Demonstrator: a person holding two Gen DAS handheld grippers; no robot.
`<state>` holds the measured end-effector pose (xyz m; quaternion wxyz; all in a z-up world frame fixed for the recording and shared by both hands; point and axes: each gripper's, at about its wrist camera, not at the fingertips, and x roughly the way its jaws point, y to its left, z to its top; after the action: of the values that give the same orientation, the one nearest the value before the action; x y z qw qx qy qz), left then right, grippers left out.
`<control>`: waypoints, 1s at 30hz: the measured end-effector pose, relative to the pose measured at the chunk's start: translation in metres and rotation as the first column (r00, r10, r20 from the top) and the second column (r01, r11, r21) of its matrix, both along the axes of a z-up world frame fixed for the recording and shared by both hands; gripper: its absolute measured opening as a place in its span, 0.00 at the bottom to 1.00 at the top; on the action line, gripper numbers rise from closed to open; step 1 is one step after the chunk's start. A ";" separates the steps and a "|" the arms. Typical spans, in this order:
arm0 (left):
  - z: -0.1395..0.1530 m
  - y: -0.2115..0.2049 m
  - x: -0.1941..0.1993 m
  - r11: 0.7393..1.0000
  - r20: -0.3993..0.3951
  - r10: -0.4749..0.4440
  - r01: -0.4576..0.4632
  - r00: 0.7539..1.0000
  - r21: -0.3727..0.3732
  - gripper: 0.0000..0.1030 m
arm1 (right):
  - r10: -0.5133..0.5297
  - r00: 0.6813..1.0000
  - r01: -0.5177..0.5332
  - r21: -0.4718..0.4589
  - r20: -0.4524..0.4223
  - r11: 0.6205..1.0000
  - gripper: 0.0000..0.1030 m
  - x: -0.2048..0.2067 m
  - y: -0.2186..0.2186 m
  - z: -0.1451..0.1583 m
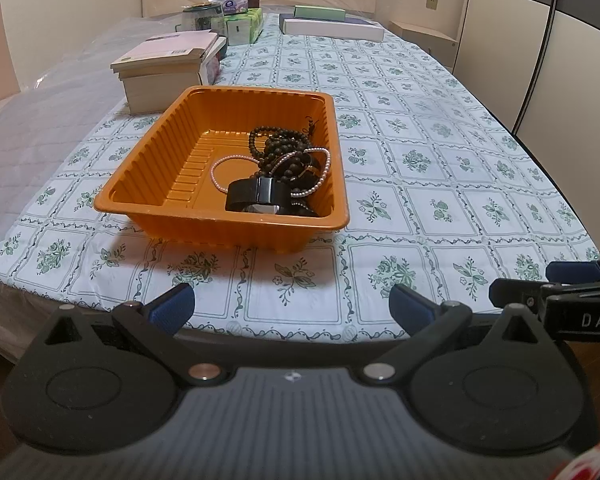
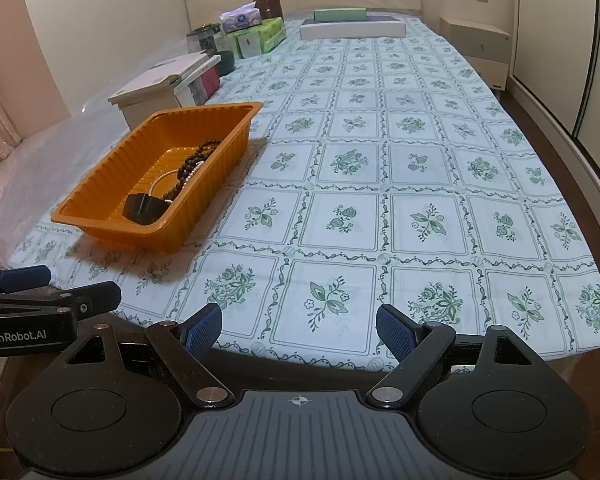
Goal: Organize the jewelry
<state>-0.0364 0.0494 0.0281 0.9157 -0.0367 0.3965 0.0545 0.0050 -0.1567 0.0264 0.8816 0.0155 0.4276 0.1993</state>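
Observation:
An orange ribbed plastic tray (image 1: pixel 148 160) (image 2: pixel 100 184) sits on the floral tablecloth. Inside it lie dark wooden bead strands (image 1: pixel 284 148) (image 2: pixel 198 156), a pink pearl string (image 1: pixel 236 160) (image 2: pixel 160 178) and a black watch (image 1: pixel 256 196) (image 2: pixel 142 206), piled at its right end. My left gripper (image 1: pixel 292 304) is open and empty, near the table's front edge, short of the tray. My right gripper (image 2: pixel 298 330) is open and empty, to the right of the tray, above bare cloth. Each gripper shows at the edge of the other's view.
A stack of books and boxes (image 1: pixel 168 68) (image 2: pixel 160 84) stands behind the tray. Tissue packs and jars (image 1: pixel 236 12) (image 2: pixel 252 28) and flat boxes (image 1: pixel 332 26) (image 2: pixel 352 26) lie at the far end. Clear plastic sheeting (image 1: pixel 40 120) covers the left side. Wardrobe doors (image 1: pixel 540 40) stand at right.

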 end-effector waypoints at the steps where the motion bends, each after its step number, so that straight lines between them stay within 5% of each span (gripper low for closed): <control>1: 0.000 0.000 0.000 1.000 0.000 0.000 0.000 1.000 0.000 1.00 | 0.000 1.000 0.000 0.000 0.000 1.000 0.82 0.000 0.000 0.000; 30: 0.000 -0.001 0.000 1.000 0.003 -0.005 0.005 1.000 0.002 1.00 | -0.001 1.000 0.001 0.000 0.000 1.000 0.82 0.000 0.000 -0.001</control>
<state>-0.0364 0.0487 0.0284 0.9165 -0.0351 0.3950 0.0526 0.0048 -0.1564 0.0258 0.8817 0.0158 0.4274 0.1991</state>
